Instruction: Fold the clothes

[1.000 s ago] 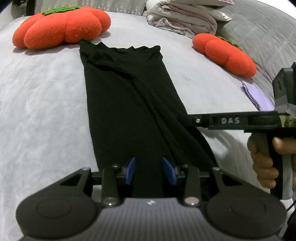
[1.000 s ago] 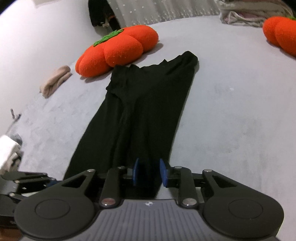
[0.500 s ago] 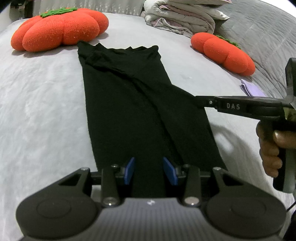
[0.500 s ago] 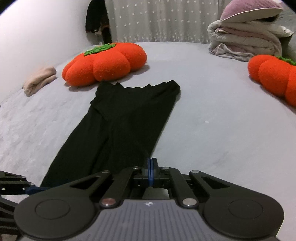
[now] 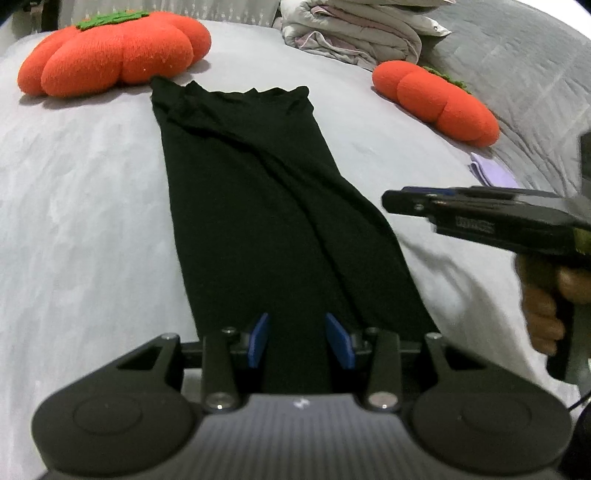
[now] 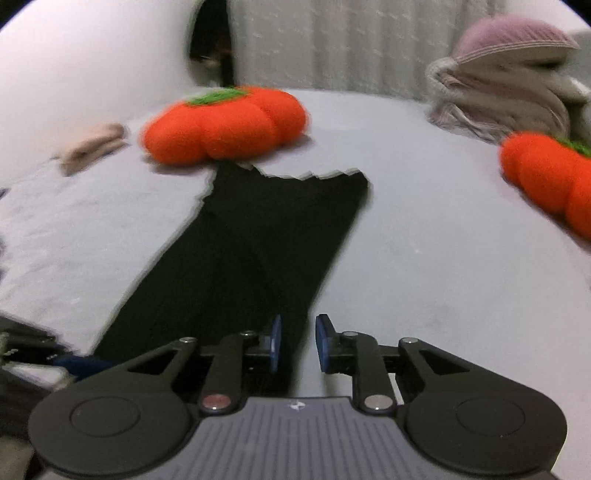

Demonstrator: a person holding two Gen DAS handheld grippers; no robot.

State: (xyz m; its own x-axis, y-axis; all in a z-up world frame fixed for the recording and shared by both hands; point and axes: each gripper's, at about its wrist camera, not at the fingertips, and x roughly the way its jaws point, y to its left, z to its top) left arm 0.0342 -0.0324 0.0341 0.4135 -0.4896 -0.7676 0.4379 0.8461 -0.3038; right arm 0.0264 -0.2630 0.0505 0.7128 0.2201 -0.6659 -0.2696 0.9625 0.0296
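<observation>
Nearest the left wrist camera, the left claw (image 5: 299, 341) hangs low over the near end of a long black garment (image 5: 258, 206), its blue pads partly apart with the dark cloth running between them; whether the pads press on the fabric cannot be told. To the right in that view, a hand (image 5: 546, 302) grips the handle of the right claw (image 6: 297, 341), which reaches in level from the right, above the garment's right edge and clear of it. From its own blurred camera, the right claw's pads stand a narrow gap apart, having just been opening, and nothing is clamped between them; the garment's near right edge shows in the gap below.

The garment lies flat and lengthwise on a bed (image 5: 74, 221) covered in pale grey, narrow at the far end and wider toward the cameras, with soft creases running along its length.

Just beyond its far left corner sits a large orange pumpkin cushion (image 5: 110, 51) with a green top. A second orange cushion (image 5: 436, 101) lies well to the right, near a small lilac cloth (image 5: 491, 171). At the far edge, a pile of folded bedding (image 5: 351, 33) rests beside a grey quilt (image 5: 517, 62). A beige bundle (image 6: 92, 146) lies far left in the right camera's view.
</observation>
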